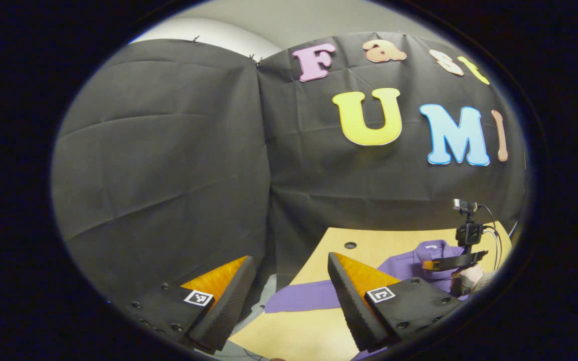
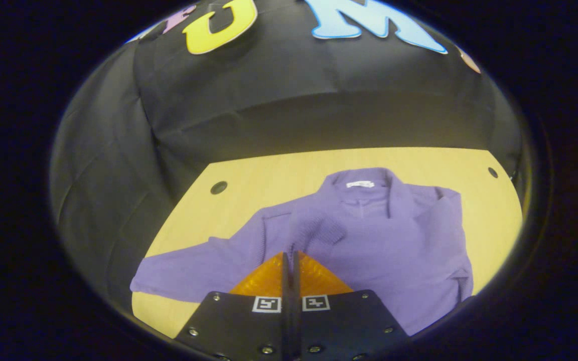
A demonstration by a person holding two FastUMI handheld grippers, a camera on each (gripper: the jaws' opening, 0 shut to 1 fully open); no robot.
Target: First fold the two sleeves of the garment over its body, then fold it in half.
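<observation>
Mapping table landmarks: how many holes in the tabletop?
2. Left hole by the far left corner, right hole by the far right corner, right gripper view. The garment may hide more.

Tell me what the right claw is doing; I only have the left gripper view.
Observer: The right claw is shut, fingers pressed together with nothing visible between them, poised above the garment.
Operator: Report the sleeve ahead of the left claw.
Observer: That sleeve runs out flat from the shoulder, its end near the edge of the table; it is not yet folded over the body.
Operator: Describe the garment's other side.
Observer: There a fold of fabric looks doubled in onto the body.
</observation>
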